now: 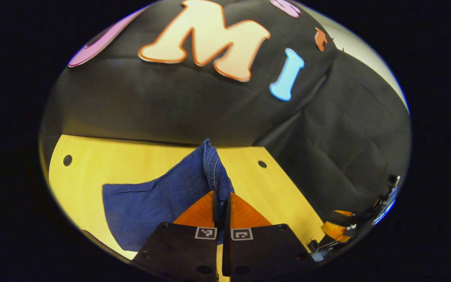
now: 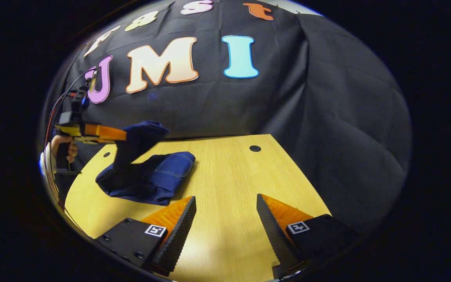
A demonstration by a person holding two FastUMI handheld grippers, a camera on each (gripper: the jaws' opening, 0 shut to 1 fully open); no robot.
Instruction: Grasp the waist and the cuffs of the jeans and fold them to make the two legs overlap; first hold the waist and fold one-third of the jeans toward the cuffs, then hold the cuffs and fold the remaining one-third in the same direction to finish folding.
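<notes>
1. The jeans (image 2: 147, 176) lie as a compact, layered bundle on the left part of the desk (image 2: 229, 188), so by my reading the legs already overlap and at least one fold is made; the last fold seems to be in hand, not finished.
2. The left claw (image 1: 220, 203) is pressed together on a seamed edge of the denim and holds it up off the desk, the rest draping down to the pile (whether this edge is cuff or waist I cannot tell).
3. The right claw (image 2: 225, 219) stands spread over bare wood, well apart from the jeans, pinching nothing.
4. What is left, I judge: lay the lifted part over the bundle and let go.
5. The denim is dark blue, limp and heavy-draping, with pale stitching and a thick hem; the desk is smooth, light wood grain with small round holes.
</notes>
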